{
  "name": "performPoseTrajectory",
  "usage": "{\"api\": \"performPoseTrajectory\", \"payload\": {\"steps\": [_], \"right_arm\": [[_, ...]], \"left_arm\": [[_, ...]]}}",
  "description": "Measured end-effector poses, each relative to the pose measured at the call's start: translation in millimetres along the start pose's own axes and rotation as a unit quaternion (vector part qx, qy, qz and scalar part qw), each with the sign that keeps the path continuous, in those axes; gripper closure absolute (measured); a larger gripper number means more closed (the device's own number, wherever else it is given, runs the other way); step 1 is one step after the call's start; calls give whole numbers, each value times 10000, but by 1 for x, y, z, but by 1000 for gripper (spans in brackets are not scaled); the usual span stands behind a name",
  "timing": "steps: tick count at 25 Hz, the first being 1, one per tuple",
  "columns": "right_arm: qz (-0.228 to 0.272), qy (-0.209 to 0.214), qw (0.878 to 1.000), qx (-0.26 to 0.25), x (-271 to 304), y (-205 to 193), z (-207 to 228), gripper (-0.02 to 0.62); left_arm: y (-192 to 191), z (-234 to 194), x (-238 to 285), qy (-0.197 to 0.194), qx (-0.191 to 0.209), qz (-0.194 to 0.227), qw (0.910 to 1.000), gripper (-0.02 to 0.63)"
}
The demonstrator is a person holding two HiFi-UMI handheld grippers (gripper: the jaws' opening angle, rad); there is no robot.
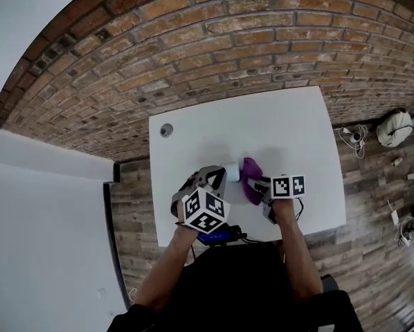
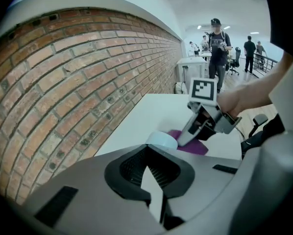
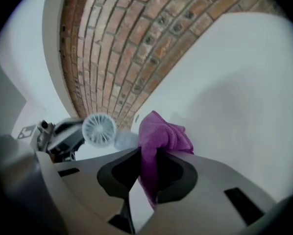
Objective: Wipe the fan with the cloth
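A small white fan (image 1: pixel 232 171) sits in my left gripper (image 1: pixel 217 177), whose jaws are shut on it above the white table (image 1: pixel 290 116). In the left gripper view its round white housing (image 2: pixel 162 140) shows just past the jaws, with a thin white part pinched between them. My right gripper (image 1: pixel 260 186) is shut on a purple cloth (image 1: pixel 250 175), right beside the fan. In the right gripper view the cloth (image 3: pixel 158 141) hangs folded from the jaws, and the fan's grille (image 3: pixel 99 129) faces me a short way to its left. Whether cloth and fan touch I cannot tell.
The brick wall (image 1: pixel 214 54) runs along the table's far edge. A round cable hole (image 1: pixel 166 130) is at the table's far left corner. A blue device (image 1: pixel 217 237) lies at the near edge. A bag (image 1: pixel 394 126) and cables lie on the floor at right. People (image 2: pixel 217 38) stand far off.
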State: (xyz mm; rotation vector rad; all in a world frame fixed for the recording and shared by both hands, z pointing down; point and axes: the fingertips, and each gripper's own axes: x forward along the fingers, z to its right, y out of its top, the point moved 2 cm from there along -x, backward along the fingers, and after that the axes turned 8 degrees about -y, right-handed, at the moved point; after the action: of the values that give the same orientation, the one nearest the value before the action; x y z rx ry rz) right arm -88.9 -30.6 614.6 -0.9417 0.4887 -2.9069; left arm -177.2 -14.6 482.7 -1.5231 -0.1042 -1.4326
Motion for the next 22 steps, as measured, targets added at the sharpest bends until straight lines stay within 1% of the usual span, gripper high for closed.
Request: {"api": "performPoseTrajectory", "payload": {"steps": [2,3,4,5,6,7,8,9,10,12,14,16,18,20,22], "right_arm": [[552,91,9976,-400,-12,52,-18,520],[733,193,9951,-636,-16,74,-31,520],[824,324,9922,-879,-18,92,-46,520],[825,465,9891,-1131,-17,105,-62,520],[749,591,9858,-1385,-14,112,-76,520],[618,673,9825,-1623,-9,115,-88,520],[456,700,9797,-1823,-3,115,-97,520],[290,680,9778,-1960,2,112,-101,520],[150,645,9770,-2027,6,107,-103,520],[20,620,9788,-1953,8,98,-102,520],[93,581,9845,-1652,5,91,-97,520],[316,490,9905,-1244,-2,86,-91,520],[605,428,9939,-814,-11,79,-86,520],[858,406,9947,-402,-21,68,-82,520],[1000,406,9941,-83,-28,56,-77,520]], "left_arm": [[-2,-6,-11,54,-187,165,9997,607],[-4,-7,-16,-29,-284,190,9994,606],[-8,-4,-18,-229,-383,156,9989,606],[-14,3,-18,-544,-509,88,9972,606],[-19,12,-16,-924,-685,26,9934,606],[-24,21,-13,-1285,-905,-2,9876,606],[-27,27,-10,-1552,-1125,-1,9815,606],[-29,31,-6,-1692,-1304,16,9769,606],[-30,32,-3,-1727,-1433,40,9745,606],[-29,29,1,-1656,-1622,99,9727,606],[-28,22,2,-1538,-1736,143,9726,606],[-29,14,2,-1410,-1801,158,9734,606],[-30,5,4,-1266,-1874,183,9739,606],[-30,-5,6,-1125,-1925,210,9746,606],[-29,-13,9,-1022,-1944,233,9753,606]]}}
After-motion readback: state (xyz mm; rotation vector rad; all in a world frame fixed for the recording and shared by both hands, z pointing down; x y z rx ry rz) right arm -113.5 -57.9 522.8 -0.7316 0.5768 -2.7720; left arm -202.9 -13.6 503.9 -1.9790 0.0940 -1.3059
